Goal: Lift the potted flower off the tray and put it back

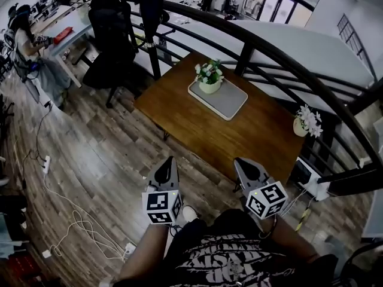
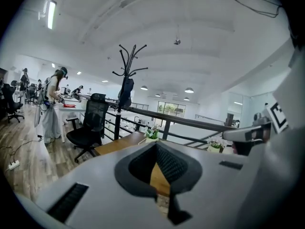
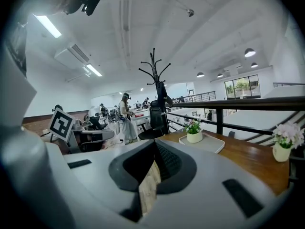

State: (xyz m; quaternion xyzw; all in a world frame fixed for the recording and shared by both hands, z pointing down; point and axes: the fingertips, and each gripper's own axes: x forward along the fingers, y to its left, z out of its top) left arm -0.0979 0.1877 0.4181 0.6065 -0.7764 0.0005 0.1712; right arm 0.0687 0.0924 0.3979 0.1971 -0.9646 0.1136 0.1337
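Your head camera looked steeply down at the table [image 1: 179,112] from well back; your 2 gripper views faced it nearly level, sharing the potted flower [image 1: 209,75].

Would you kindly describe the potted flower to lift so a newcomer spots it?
On the wooden table by the black railing lies a pale tray. The potted flower stands on its far corner; the other pot sits on bare wood.
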